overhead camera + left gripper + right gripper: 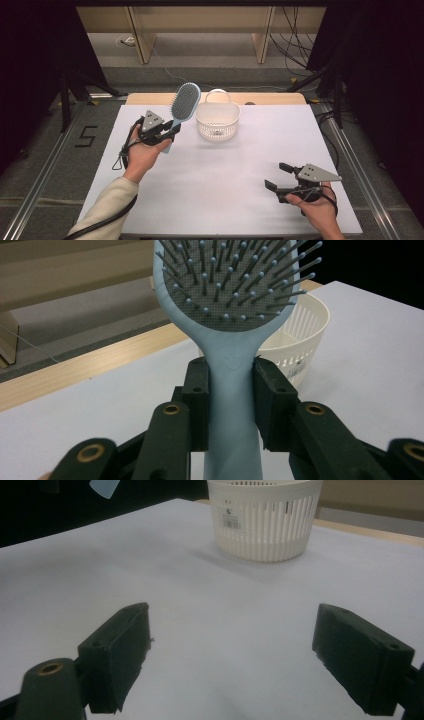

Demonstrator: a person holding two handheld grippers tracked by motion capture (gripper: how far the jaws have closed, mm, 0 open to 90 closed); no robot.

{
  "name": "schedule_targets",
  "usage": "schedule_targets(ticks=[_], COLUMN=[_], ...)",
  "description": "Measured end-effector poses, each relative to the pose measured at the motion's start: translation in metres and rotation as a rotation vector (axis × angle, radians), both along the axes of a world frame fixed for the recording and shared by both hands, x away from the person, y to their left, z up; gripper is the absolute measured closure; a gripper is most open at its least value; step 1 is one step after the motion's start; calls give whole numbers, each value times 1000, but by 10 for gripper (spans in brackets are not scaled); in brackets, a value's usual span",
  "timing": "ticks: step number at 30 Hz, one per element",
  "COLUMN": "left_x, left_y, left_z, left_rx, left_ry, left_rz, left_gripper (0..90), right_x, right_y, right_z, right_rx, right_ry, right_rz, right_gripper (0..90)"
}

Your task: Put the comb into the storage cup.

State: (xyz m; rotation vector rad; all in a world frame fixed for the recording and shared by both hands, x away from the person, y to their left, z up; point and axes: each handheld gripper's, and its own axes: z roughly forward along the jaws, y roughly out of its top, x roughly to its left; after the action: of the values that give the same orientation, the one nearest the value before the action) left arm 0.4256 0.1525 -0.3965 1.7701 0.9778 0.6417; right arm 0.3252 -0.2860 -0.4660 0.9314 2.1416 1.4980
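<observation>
The hairbrush (pixel 235 305) head runs off the top edge above the left gripper (pixel 231 390). The basket (pixel 265 517) label beyond the right gripper (pixel 232 655) is too small to read.

The left gripper (pixel 169 131) is raised just left of the basket (pixel 218 121), its jaws clamped on the handle of a hairbrush (pixel 183 104). The left hand (pixel 144 152) grips it from below, forearm reaching in at a slant. The right gripper (pixel 278 176) sits well apart from the basket, toward the near right, jaws spread wide with nothing between them, right hand (pixel 318 209) behind it.
</observation>
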Motion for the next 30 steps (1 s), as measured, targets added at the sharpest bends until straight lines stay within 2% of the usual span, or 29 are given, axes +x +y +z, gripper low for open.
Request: schedule_targets(ticks=[14, 22, 30], left_x=[6, 9, 11], left_y=[-6, -9, -12], left_z=[5, 9, 10], left_rx=[5, 9, 9], left_ry=[-14, -38, -40], left_rz=[-7, -12, -18], left_gripper=[697, 697, 697], right_x=[0, 0, 0], right_y=[0, 0, 0], right_z=[0, 0, 0], right_rx=[1, 1, 1], right_ry=[-2, -2, -2], right_rz=[-2, -1, -1], right_gripper=[164, 164, 164])
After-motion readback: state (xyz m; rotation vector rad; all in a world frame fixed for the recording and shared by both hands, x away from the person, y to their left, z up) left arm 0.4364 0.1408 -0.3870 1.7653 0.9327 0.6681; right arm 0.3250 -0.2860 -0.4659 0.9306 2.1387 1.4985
